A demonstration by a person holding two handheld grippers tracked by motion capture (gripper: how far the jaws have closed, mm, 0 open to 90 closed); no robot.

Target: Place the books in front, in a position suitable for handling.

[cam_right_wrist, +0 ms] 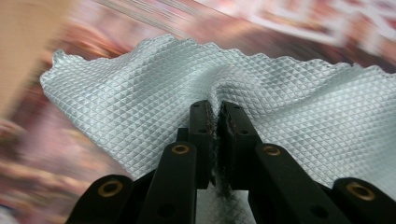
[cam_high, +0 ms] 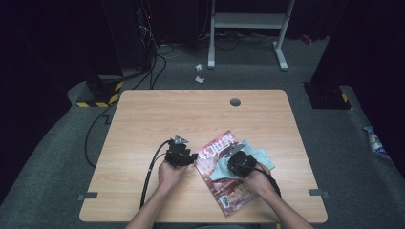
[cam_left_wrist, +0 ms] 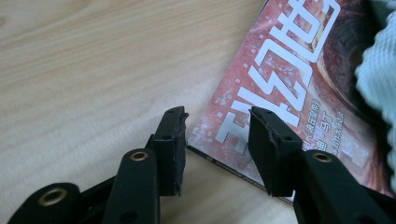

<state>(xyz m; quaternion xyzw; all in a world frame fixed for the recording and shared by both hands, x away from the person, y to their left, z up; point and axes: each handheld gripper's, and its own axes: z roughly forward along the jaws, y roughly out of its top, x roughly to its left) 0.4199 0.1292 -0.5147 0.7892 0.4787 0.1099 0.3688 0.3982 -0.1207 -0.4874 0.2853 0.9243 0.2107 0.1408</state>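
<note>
Right gripper (cam_right_wrist: 215, 116) clamped on pale quilted cloth (cam_right_wrist: 140, 93); left gripper (cam_left_wrist: 217, 135) agape astride magazine (cam_left_wrist: 280, 93) corner, title "幻世界".

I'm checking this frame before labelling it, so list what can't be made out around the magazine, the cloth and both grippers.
- Magazine cover under the pale cloth: hidden in the high view.
- Magazine print in the right gripper view: motion-blurred.
- Right gripper: cloth pinched; the fold hides the pad faces.
- Left gripper: jaws straddle the magazine corner; contact unclear.
- Small cover text, high view: too small.
</note>
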